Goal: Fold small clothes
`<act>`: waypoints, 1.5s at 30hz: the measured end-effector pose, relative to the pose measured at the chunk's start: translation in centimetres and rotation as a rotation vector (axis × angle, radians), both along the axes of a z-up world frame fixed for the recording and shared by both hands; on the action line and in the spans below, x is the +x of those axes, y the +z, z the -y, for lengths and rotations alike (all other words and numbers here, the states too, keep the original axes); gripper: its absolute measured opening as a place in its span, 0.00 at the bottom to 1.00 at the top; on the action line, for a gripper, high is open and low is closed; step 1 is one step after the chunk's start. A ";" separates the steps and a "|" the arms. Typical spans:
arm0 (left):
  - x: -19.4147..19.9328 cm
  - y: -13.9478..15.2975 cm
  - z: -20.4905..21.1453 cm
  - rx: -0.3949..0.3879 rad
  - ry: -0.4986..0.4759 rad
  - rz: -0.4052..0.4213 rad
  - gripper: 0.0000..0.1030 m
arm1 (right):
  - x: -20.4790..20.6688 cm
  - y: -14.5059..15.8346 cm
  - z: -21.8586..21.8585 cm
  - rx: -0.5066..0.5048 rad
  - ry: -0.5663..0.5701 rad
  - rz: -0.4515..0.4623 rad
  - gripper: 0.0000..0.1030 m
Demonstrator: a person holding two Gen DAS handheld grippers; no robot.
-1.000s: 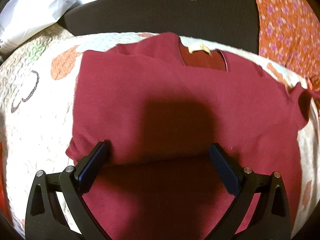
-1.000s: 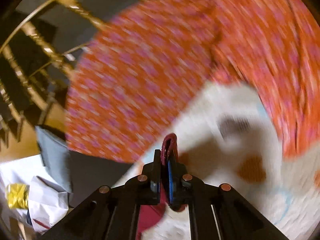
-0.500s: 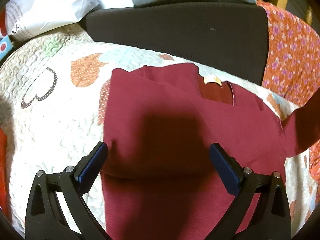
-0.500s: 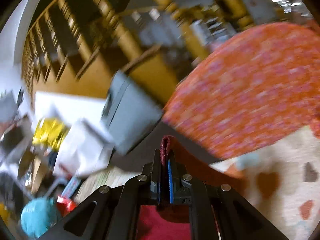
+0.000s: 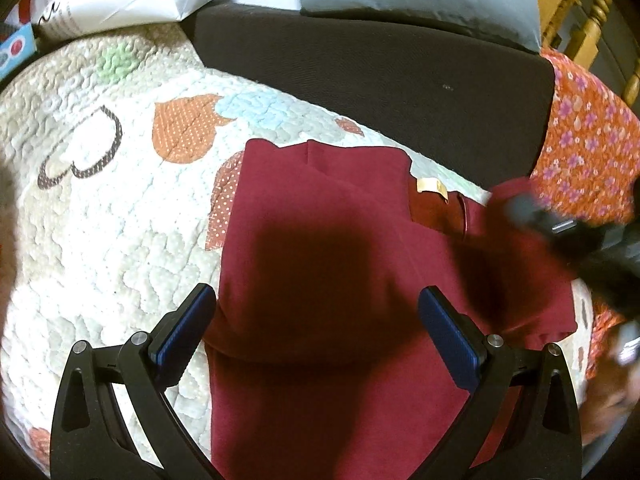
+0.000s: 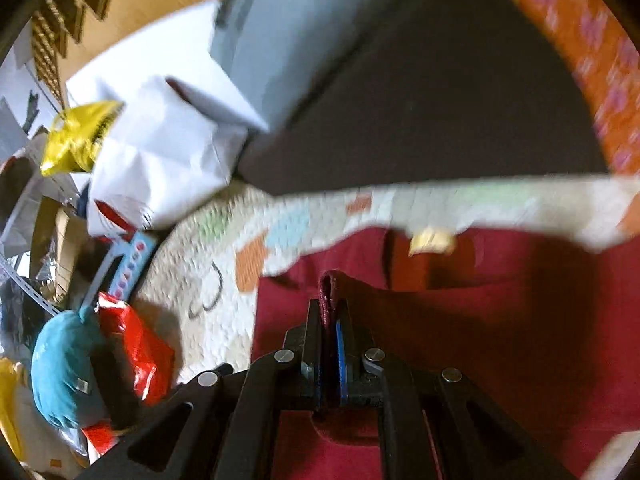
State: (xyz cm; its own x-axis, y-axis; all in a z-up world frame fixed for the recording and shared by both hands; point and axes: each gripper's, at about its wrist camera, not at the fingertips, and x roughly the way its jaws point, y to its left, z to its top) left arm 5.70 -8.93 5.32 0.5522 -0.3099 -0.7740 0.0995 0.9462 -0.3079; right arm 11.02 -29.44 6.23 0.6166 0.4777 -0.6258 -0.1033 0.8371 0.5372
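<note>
Left wrist view: maroon shirt mid-fold on quilt

The maroon shirt was laid flat on a heart-patterned quilt, collar tag toward a dark cushion. The left hand-held gripper was held wide open above the shirt, gripping nothing. The right hand-held gripper was clamped on a bunched shirt edge, seen blurred at the shirt's right side. An orange floral fabric was seen beside the cushion.

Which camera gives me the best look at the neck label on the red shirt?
The left wrist view: the cream neck label sits sharp inside the collar of the red shirt, unobstructed. The right wrist view also shows the label, but smeared by motion blur, beyond the right gripper clamping a shirt fold.
</note>
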 end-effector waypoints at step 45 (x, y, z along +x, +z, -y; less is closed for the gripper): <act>2.2 0.6 -0.5 -0.095 -0.094 -0.096 0.05 | -11.3 1.3 19.6 -0.041 -0.402 -0.019 0.43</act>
State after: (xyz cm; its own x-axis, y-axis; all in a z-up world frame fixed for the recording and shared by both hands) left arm 7.86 -8.44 5.87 0.4420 -0.4312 -0.7866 0.1520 0.9002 -0.4081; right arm -0.23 -49.06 7.55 0.7371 0.1750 -0.6528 0.2465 0.8297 0.5008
